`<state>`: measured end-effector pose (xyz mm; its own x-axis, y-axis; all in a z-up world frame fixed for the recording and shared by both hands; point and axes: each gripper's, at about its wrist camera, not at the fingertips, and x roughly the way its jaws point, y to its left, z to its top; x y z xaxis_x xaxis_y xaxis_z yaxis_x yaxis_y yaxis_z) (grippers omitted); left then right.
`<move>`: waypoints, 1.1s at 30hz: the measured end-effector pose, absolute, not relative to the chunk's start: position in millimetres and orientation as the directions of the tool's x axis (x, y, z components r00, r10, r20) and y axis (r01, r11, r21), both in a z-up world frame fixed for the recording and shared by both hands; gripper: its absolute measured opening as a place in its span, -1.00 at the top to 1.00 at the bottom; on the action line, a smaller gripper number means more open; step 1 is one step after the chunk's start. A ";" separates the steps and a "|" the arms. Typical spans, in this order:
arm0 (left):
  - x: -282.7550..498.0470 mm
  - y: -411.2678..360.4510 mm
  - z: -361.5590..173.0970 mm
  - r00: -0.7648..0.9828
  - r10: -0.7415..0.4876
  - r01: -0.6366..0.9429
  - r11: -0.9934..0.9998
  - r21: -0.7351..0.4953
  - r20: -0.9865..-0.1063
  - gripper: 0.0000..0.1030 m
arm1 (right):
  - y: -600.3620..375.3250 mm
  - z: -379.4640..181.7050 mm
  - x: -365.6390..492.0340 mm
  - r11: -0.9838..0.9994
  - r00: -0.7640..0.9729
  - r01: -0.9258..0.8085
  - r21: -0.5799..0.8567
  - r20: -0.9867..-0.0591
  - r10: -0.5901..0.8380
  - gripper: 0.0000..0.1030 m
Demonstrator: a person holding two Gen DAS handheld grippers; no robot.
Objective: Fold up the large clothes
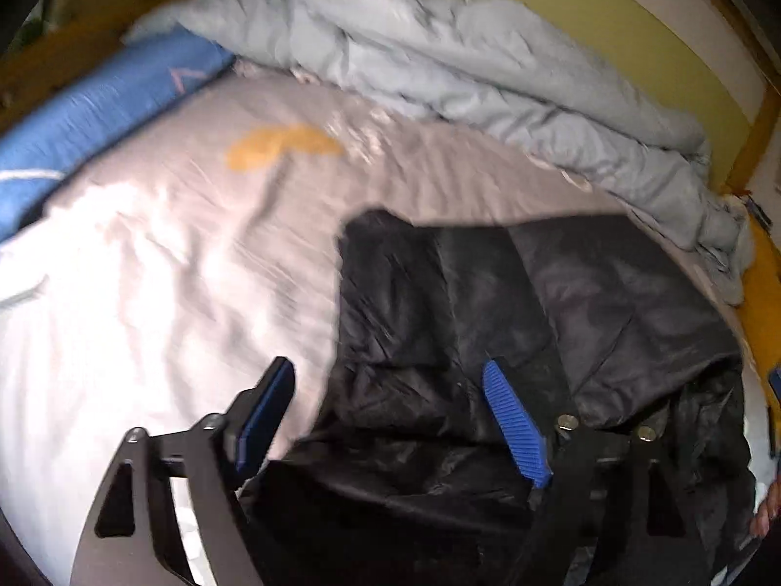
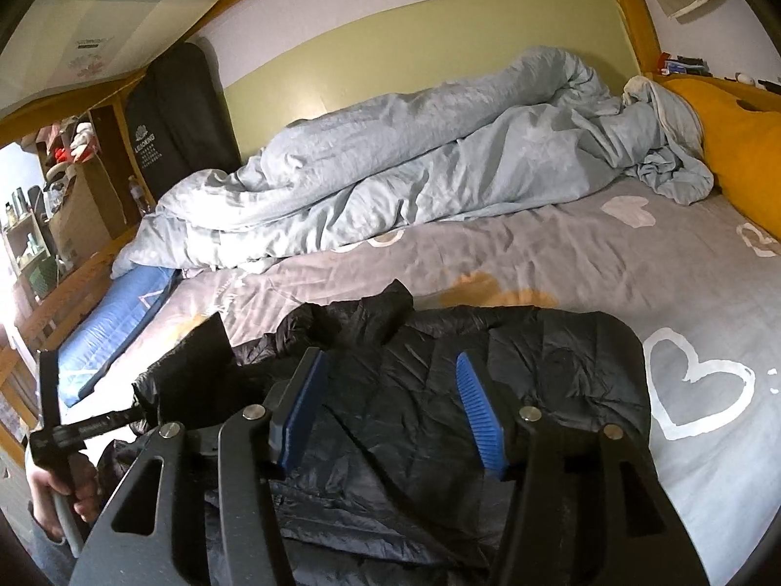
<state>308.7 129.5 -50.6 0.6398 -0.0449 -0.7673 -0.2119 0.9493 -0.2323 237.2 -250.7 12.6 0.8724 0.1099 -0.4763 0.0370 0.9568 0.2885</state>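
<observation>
While the black jacket lies spread on the bed with its long axis running left to right, both tools, left and right, hover open and empty above it, the left over its left edge.
</observation>
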 end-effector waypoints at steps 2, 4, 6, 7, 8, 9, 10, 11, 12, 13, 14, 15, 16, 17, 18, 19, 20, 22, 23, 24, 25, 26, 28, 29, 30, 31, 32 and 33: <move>312.3 125.3 -56.6 0.637 -0.062 -0.191 0.953 -0.236 -0.769 0.53 | -250.9 11.6 237.8 0.957 0.871 0.040 0.286 -0.480 0.107 -0.06; 303.7 120.9 -44.7 0.696 -0.036 -0.179 0.958 -0.222 -0.717 0.70 | -251.8 10.8 238.3 0.958 0.870 0.043 0.284 -0.482 0.104 -0.06; 294.3 111.6 -22.6 0.765 -0.024 -0.141 0.969 -0.203 -0.644 0.87 | -253.6 10.2 238.5 0.957 0.870 0.047 0.285 -0.483 0.100 -0.06; 289.7 103.7 -8.7 0.796 -0.017 -0.119 0.976 -0.184 -0.606 0.87 | -254.3 10.2 238.5 0.957 0.870 0.050 0.286 -0.482 0.099 -0.06; 286.9 97.3 1.1 0.814 -0.017 -0.102 0.980 -0.171 -0.581 0.87 | -256.1 10.5 237.8 0.956 0.871 0.054 0.289 -0.481 0.096 -0.06; 281.6 86.5 15.1 0.839 -0.025 -0.068 0.986 -0.151 -0.543 0.88 | -257.8 11.1 236.9 0.954 0.874 0.058 0.294 -0.477 0.093 -0.06; 276.4 70.6 31.9 0.863 -0.054 -0.017 0.991 -0.136 -0.503 0.88 | -259.1 12.0 235.2 0.952 0.877 0.062 0.300 -0.471 0.091 -0.06; 274.7 57.3 43.5 0.873 -0.086 0.025 0.991 -0.134 -0.480 0.88 | -261.5 13.1 233.1 0.949 0.882 0.065 0.307 -0.464 0.090 -0.06; 272.5 43.1 55.2 0.878 -0.135 0.079 0.987 -0.140 -0.460 0.88 | -263.9 14.4 231.5 0.947 0.885 0.068 0.314 -0.457 0.088 -0.06; 271.9 28.0 66.1 0.876 -0.188 0.135 0.980 -0.148 -0.443 0.88 | -266.0 15.7 229.9 0.944 0.889 0.071 0.321 -0.450 0.086 -0.06; 271.3 12.1 75.0 0.872 -0.234 0.185 0.971 -0.154 -0.431 0.88 | -268.8 17.3 227.4 0.941 0.894 0.075 0.329 -0.441 0.083 -0.06; 272.4 -4.5 81.8 0.863 -0.276 0.231 0.960 -0.156 -0.423 0.88 | -271.4 18.8 225.7 0.939 0.897 0.076 0.335 -0.434 0.082 -0.06; 273.4 -21.0 87.0 0.852 -0.316 0.275 0.949 -0.158 -0.417 0.88 | -274.7 20.1 223.9 0.937 0.900 0.079 0.340 -0.428 0.080 -0.06; 274.2 -32.6 90.0 0.844 -0.343 0.302 0.939 -0.162 -0.414 0.88 | -278.6 21.2 221.8 0.935 0.902 0.086 0.344 -0.425 0.073 -0.06; 276.4 -49.0 91.2 0.827 -0.379 0.338 0.925 -0.172 -0.415 0.88 | -282.2 22.4 221.0 0.933 0.904 0.097 0.347 -0.423 0.063 -0.06; 279.9 -68.2 88.8 0.794 -0.431 0.386 0.902 -0.192 -0.428 0.88 | -287.2 23.0 219.4 0.930 0.906 0.117 0.348 -0.422 0.044 -0.06; 283.7 -82.2 83.6 0.763 -0.471 0.420 0.882 -0.215 -0.442 0.88 | -292.4 23.4 218.2 0.928 0.907 0.136 0.348 -0.421 0.025 -0.06; 284.0 -109.0 71.0 0.696 -0.543 0.481 0.839 -0.256 -0.470 0.88 | -303.5 23.1 216.2 0.920 0.907 0.159 0.360 -0.422 0.008 -0.06; 284.0 -117.0 65.7 0.676 -0.562 0.501 0.825 -0.262 -0.477 0.88 | -308.6 22.7 215.0 0.913 0.907 0.164 0.373 -0.421 0.010 -0.06; 279.4 -127.0 59.9 0.653 -0.581 0.524 0.810 -0.263 -0.485 0.87 | -314.5 22.5 213.5 0.905 0.909 0.167 0.392 -0.417 0.013 -0.06; 275.0 -137.9 50.1 0.633 -0.585 0.542 0.803 -0.249 -0.507 0.79 | -320.4 22.5 211.6 0.896 0.910 0.172 0.410 -0.413 0.014 -0.06; 273.5 -144.9 45.6 0.627 -0.580 0.546 0.803 -0.238 -0.519 0.63 | -325.2 22.7 209.7 0.889 0.912 0.176 0.423 -0.409 0.014 -0.06; 267.6 -149.5 33.0 0.650 -0.514 0.503 0.843 -0.190 -0.560 -0.11 | -332.6 23.1 206.3 0.880 0.915 0.183 0.439 -0.403 0.011 -0.06; 267.0 -146.4 29.3 0.679 -0.469 0.460 0.871 -0.170 -0.566 -0.42 | -335.2 23.0 205.2 0.877 0.914 0.187 0.442 -0.405 0.009 -0.06; 266.3 -142.5 27.8 0.700 -0.448 0.436 0.885 -0.165 -0.557 -0.68 | -336.0 23.0 204.3 0.878 0.911 0.196 0.437 -0.412 0.001 -0.06; 264.6 -132.3 27.3 0.727 -0.422 0.406 0.900 -0.156 -0.542 -0.68 | -336.3 23.3 203.8 0.881 0.906 0.207 0.426 -0.424 -0.008 -0.06; 264.2 -127.3 26.9 0.735 -0.405 0.392 0.908 -0.146 -0.544 -0.68 | -336.4 23.9 203.1 0.884 0.901 0.213 0.415 -0.433 -0.014 -0.06; 264.0 -116.6 27.4 0.745 -0.384 0.371 0.918 -0.141 -0.545 -0.68 | -336.2 24.7 200.9 0.887 0.901 0.208 0.412 -0.434 -0.010 -0.06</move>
<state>264.0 -116.6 27.4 0.7452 -0.3842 -0.5450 0.3706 0.9181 -0.1405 200.9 -336.2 24.7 0.9010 -0.0101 -0.4336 0.2083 0.8870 0.4121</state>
